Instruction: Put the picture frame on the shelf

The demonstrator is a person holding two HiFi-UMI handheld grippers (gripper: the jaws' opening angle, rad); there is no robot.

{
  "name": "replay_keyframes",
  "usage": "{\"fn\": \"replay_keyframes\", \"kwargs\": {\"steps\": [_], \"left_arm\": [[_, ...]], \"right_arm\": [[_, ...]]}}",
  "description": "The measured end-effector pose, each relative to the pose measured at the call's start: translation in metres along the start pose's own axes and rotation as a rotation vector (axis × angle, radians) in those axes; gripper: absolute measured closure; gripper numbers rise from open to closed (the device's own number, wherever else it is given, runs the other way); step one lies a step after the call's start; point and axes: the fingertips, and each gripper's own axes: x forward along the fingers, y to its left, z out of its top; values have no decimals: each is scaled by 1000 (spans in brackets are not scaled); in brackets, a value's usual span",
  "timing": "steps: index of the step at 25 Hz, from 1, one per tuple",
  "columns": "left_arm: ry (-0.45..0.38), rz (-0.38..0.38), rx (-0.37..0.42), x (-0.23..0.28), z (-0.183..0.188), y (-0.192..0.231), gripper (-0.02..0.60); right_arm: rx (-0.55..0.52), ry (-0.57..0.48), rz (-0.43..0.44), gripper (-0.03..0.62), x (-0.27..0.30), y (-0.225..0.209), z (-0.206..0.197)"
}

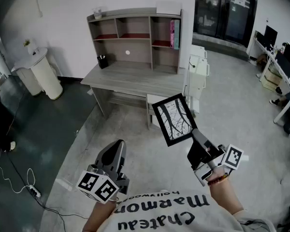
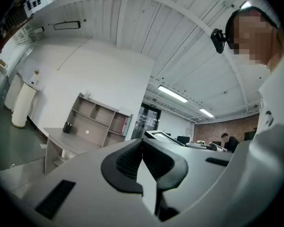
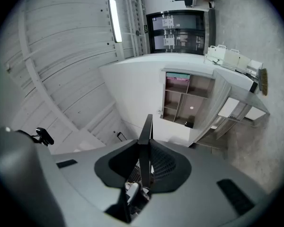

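Ahead of you in the head view, a grey wooden cubby shelf (image 1: 135, 33) stands against the white wall on the back of a matching grey desk (image 1: 135, 76). A black pen cup (image 1: 102, 61) is on the desk top and pink books (image 1: 175, 34) are upright in the right-hand compartment. Your right gripper (image 1: 193, 132) pinches the lower corner of a black-bordered rectangular picture frame (image 1: 175, 120) with a white print of dark branches. The picture frame is in the air, tilted, in front of the desk and well apart from the shelf, touching neither. Your left gripper (image 1: 118, 146) is lower left over the grey floor and carries nothing. A white rounded bin (image 1: 41, 74) stands near the wall at left, and a white cable (image 1: 9, 180) trails across the dark floor. Left gripper view: the grey jaws are pressed together, their dark ribbed pads (image 2: 128, 161) meet at the tips and nothing is between them; the shelf (image 2: 97, 122) and desk show beyond, at left. Right gripper view: the picture frame (image 3: 146, 136) is seen edge-on as a thin dark strip rising from between the pads (image 3: 164, 164), which clamp it on both faces. The shelf (image 3: 184, 100) appears beyond it at upper right, turned on its side in this view, well clear of the frame's edge.
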Motion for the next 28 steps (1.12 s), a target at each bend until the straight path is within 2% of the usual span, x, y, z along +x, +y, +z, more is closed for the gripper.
{"fn": "replay_keyframes", "kwargs": {"steps": [12,19,28], "left_arm": [[-18,23,16,14,-6,10,566],[1,47,2,61,-15,32,566],[-22,65,-33,88,-30,48,565]], "right_arm": [[-16,22,-2,514,7,-21,11],[-41,51,-24,514,35,-47,48],[40,69,-74,513,49,-98,63]]}}
